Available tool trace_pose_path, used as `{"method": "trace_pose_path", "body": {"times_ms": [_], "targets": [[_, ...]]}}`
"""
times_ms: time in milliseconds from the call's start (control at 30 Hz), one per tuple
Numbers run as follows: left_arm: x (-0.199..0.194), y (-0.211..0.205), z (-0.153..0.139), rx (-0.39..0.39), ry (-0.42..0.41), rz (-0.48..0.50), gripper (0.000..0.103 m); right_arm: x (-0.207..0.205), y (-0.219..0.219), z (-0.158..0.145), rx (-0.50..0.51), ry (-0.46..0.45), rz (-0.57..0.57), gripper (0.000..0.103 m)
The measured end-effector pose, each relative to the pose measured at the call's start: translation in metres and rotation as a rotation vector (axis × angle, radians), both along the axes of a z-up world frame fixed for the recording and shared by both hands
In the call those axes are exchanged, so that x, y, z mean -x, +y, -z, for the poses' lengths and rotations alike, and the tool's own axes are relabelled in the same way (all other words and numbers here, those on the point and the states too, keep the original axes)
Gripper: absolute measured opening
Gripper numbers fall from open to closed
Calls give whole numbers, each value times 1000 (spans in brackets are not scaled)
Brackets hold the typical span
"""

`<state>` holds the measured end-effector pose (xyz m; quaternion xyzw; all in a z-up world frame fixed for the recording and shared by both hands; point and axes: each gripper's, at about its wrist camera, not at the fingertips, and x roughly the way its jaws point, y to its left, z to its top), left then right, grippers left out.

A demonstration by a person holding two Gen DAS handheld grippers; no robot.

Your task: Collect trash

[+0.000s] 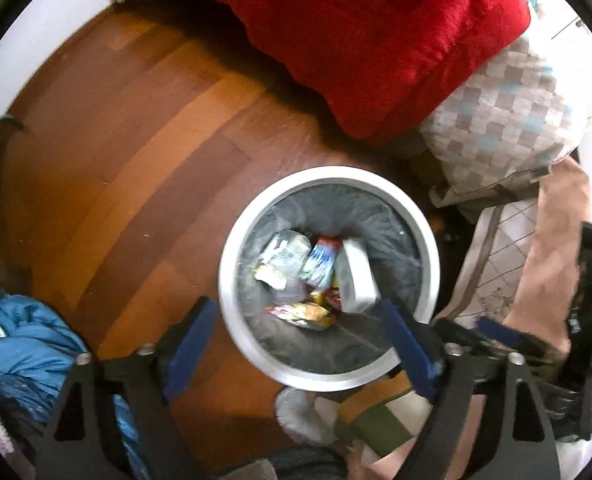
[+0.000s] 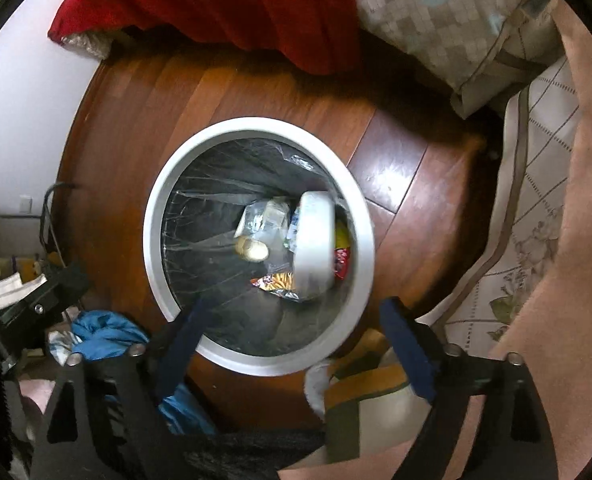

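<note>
Trash bin [image 1: 232, 272] holding wrappers, both hand-held grippers [image 1: 299, 348] [image 2: 296, 344] poised above, spread wide, empty.

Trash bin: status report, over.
Both tongs, left and right, open and empty above the bin. White container among wrappers inside. Nothing blocking.

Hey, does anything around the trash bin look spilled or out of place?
Nothing looks spilled: the wrappers and white container sit inside the lined bin. The only clutter is a crumpled blue garment lying on the wood floor beside it.
</note>
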<state>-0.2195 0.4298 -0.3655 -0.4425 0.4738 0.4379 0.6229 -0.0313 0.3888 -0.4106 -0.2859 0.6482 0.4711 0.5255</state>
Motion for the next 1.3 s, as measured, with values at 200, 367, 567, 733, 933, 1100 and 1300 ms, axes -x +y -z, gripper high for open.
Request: {"method": "trace_pose_path", "body": {"times_ms": [200, 367, 567, 733, 933, 1100, 1300], "targets": [[10, -25, -19, -68, 55, 10, 100, 10, -23, -36, -18, -136, -52, 103], [11, -51, -39, -97, 62, 24, 101, 18, -46, -63, -43, -186, -83, 103], [16, -81, -78, -150, 54, 38, 101, 22, -73, -105, -106, -178, -74, 103], [22, -108, -122, -193, 4, 47, 101, 27, -100, -155, -184, -155, -69, 103], [29, -142, -186, -240, -69, 78, 101, 31, -133, -221, -279, -110, -75, 103], [36, -164, -233, -266, -139, 103, 101, 33, -160, -275, -355, -66, -88, 103], [39, -181, -269, -282, -206, 113, 101, 39, -183, -327, -421, -38, -122, 103]]}}
